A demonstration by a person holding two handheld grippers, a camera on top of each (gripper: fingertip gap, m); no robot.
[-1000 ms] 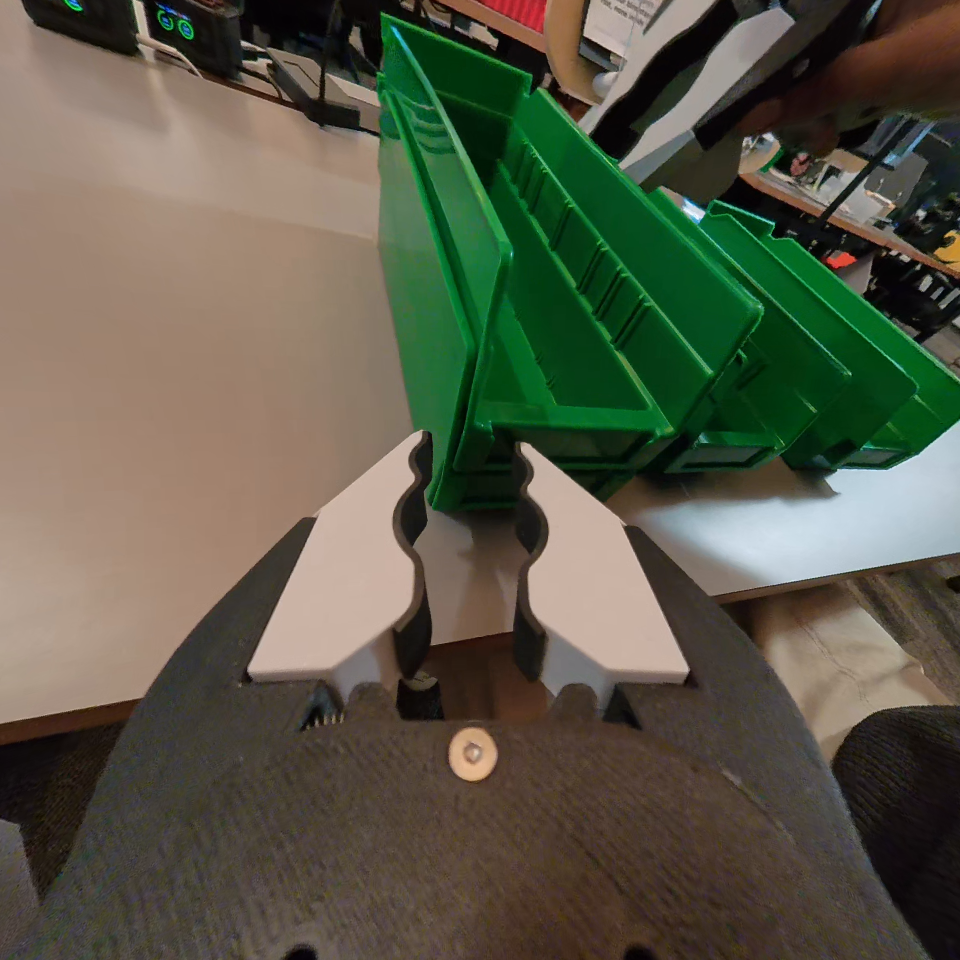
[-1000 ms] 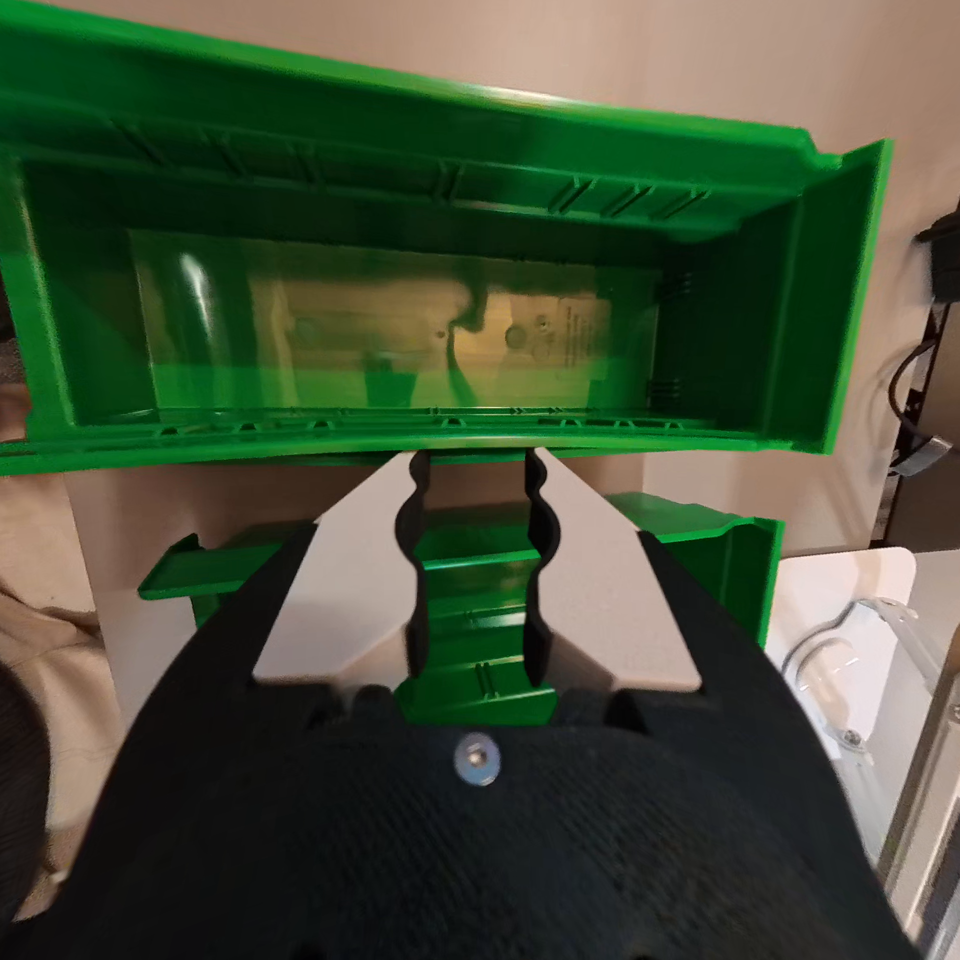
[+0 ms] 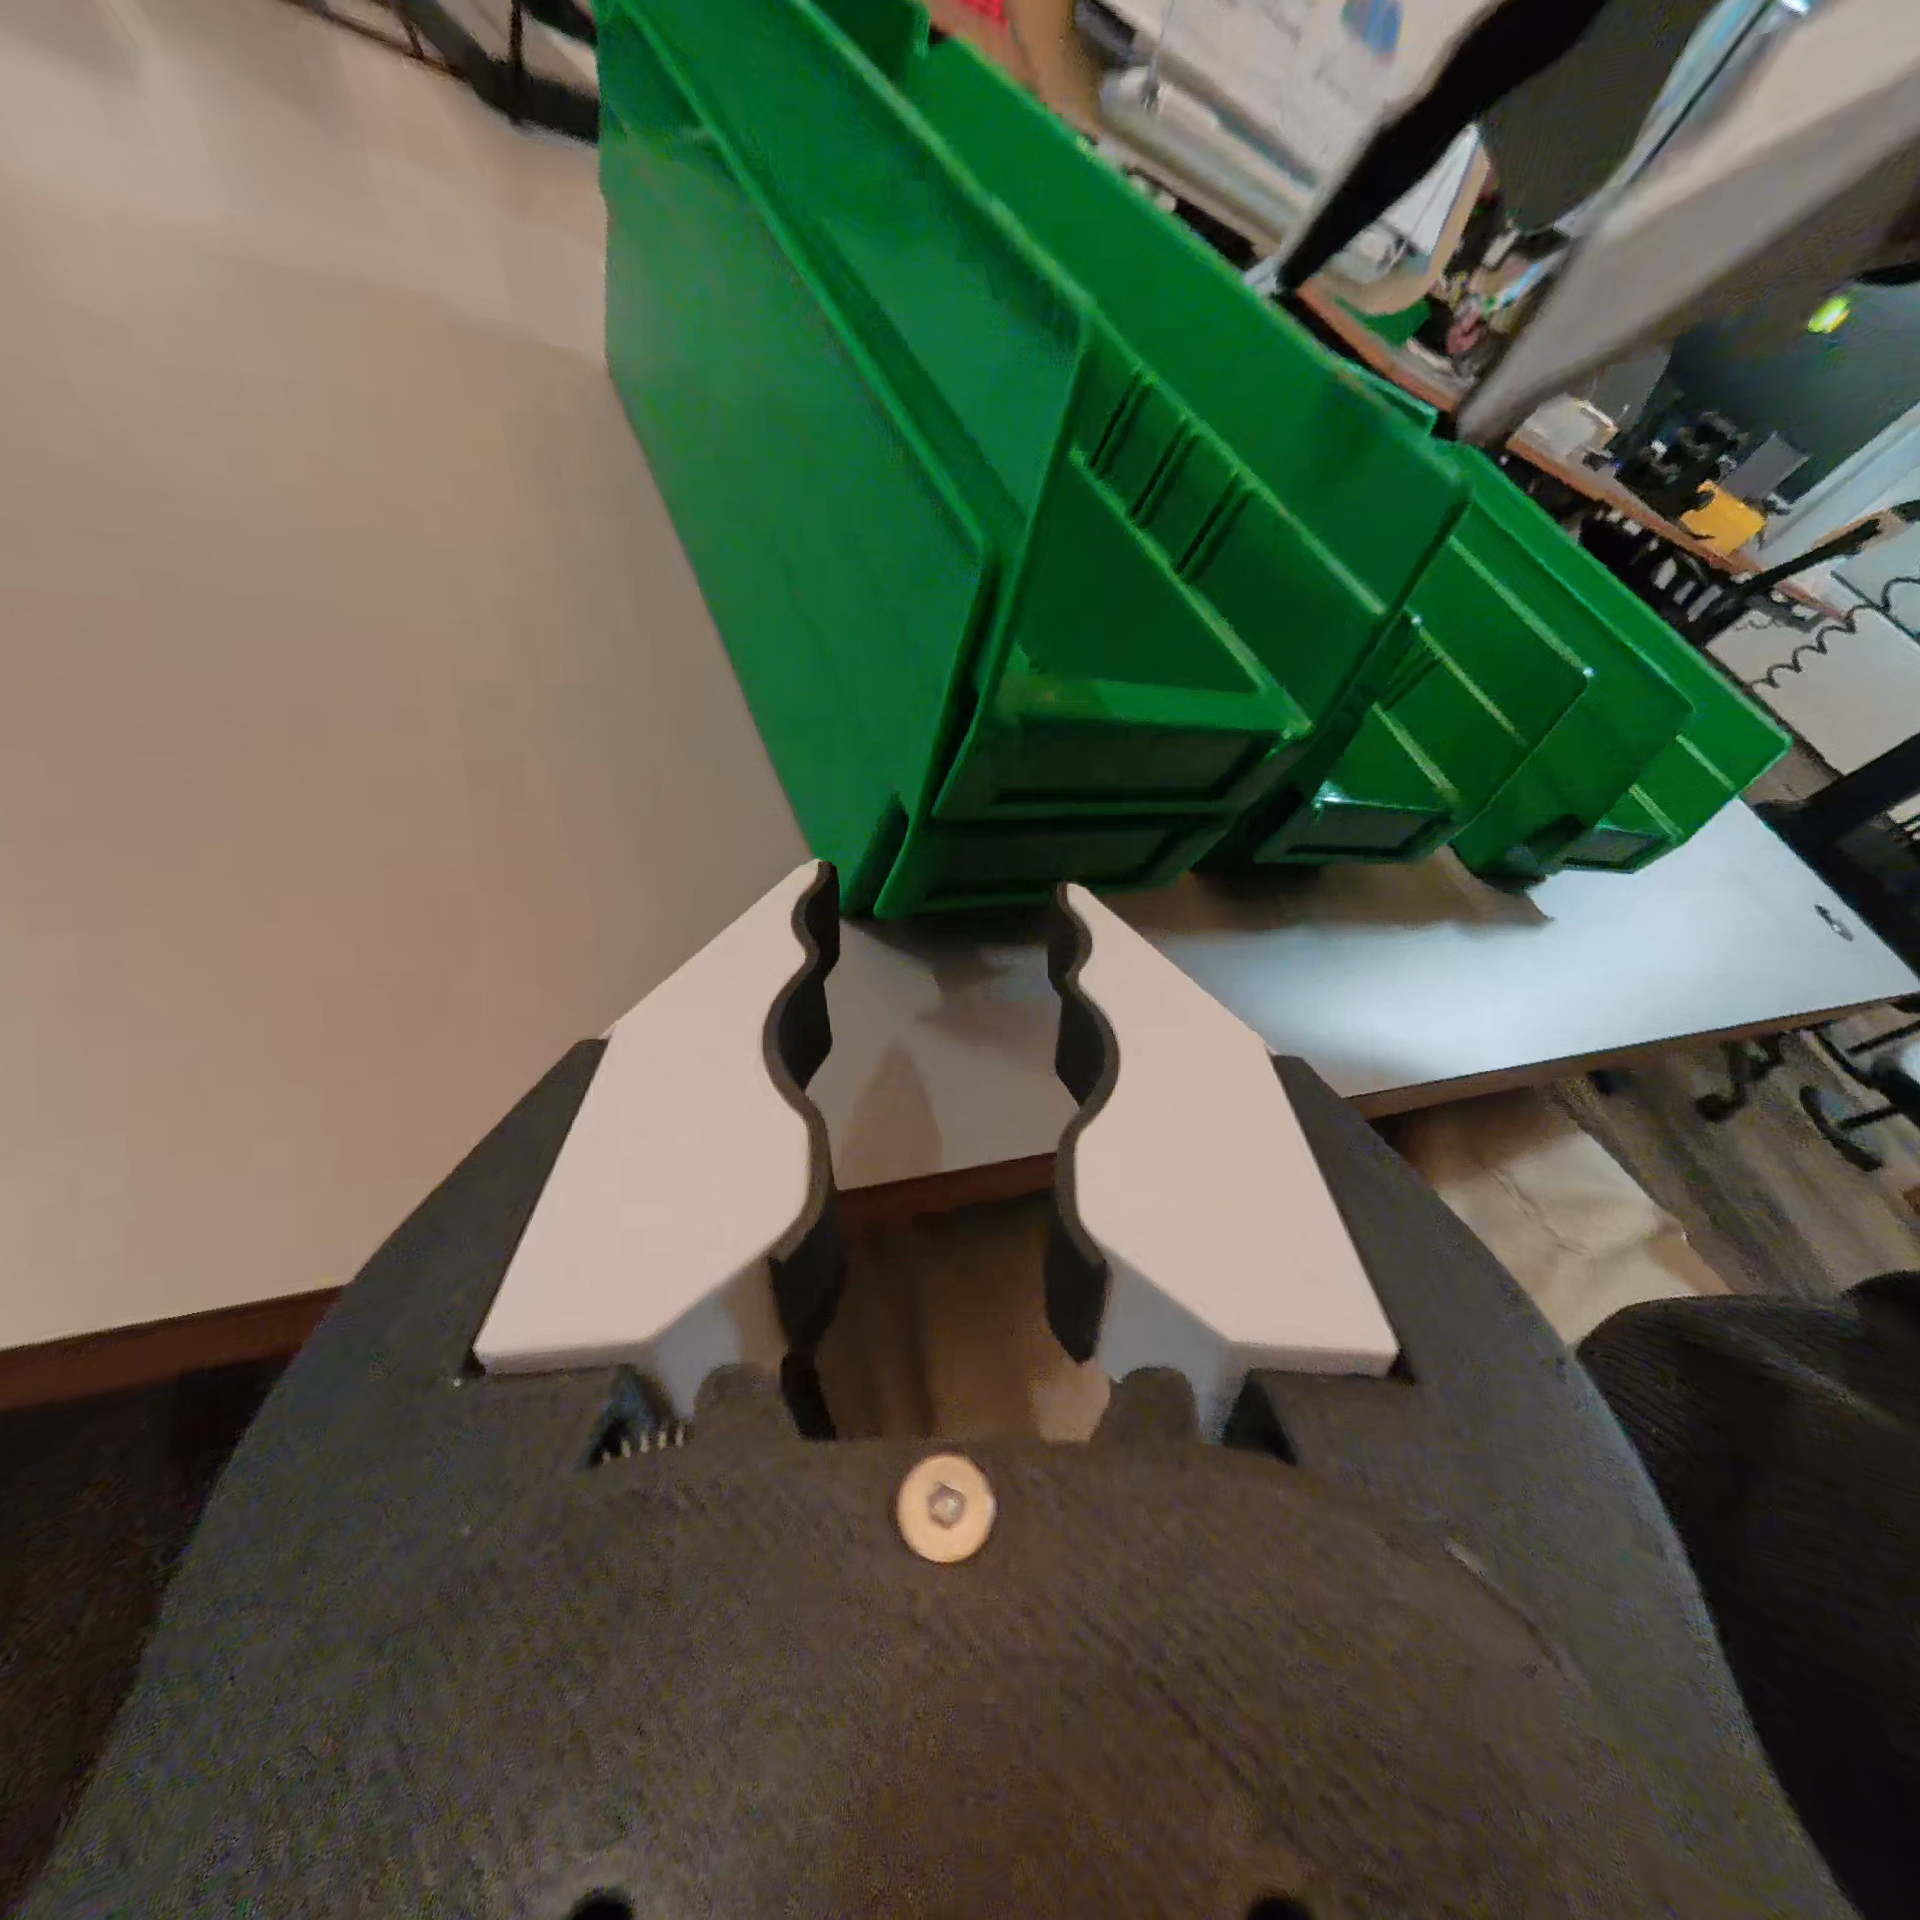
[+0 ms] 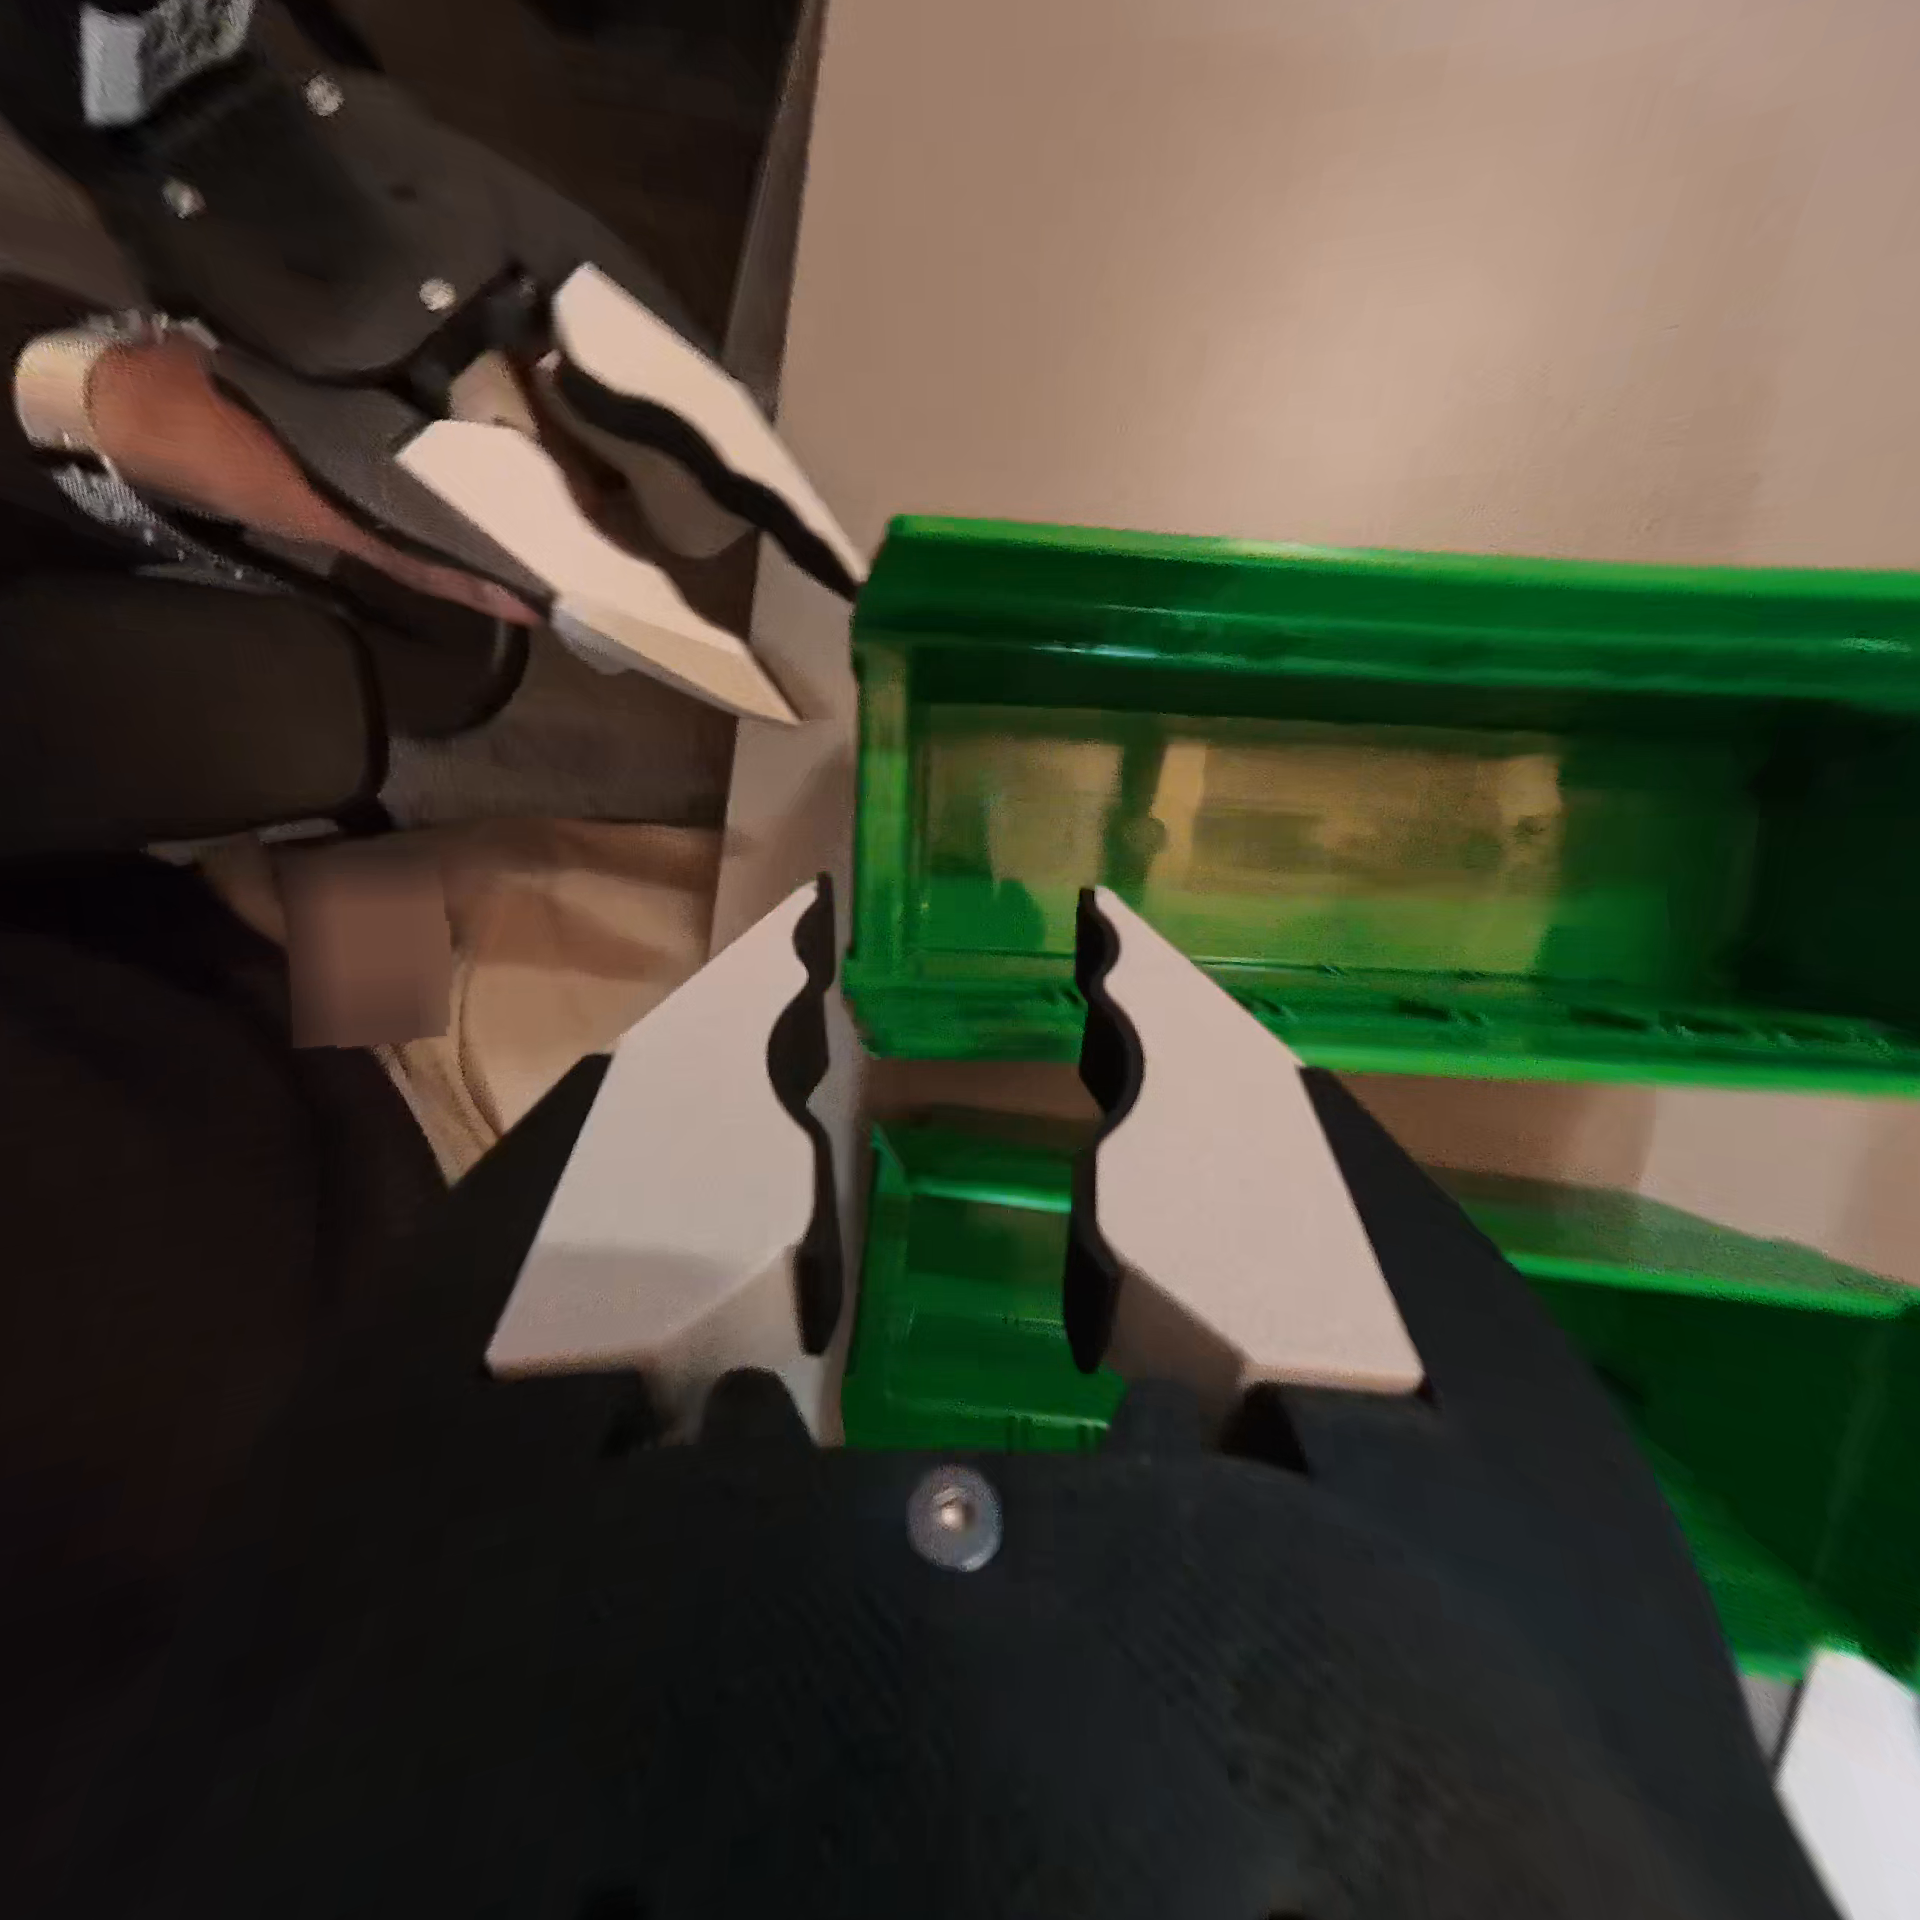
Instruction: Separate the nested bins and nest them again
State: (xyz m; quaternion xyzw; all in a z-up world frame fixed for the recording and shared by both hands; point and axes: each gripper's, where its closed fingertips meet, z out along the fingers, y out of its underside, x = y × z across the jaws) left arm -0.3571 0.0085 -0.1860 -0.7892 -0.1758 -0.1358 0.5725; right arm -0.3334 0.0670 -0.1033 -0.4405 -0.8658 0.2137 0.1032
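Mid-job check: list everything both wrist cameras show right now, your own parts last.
nested bins: two as far as I can tell, green, one inside the other, leftmost on the table
loose bins: two, green, in a row right of the nested bins
table: one, beige, under all the bins
background desks: blurred clutter, beyond the table
white object: one, lower right corner of the right wrist view, cannot tell what it is
hand: one, gripping the left tool
left tool: one, grey fingers with black pads, open, empty, at the nested bins' near end
right tool: one, same colours, open, empty, above the bins
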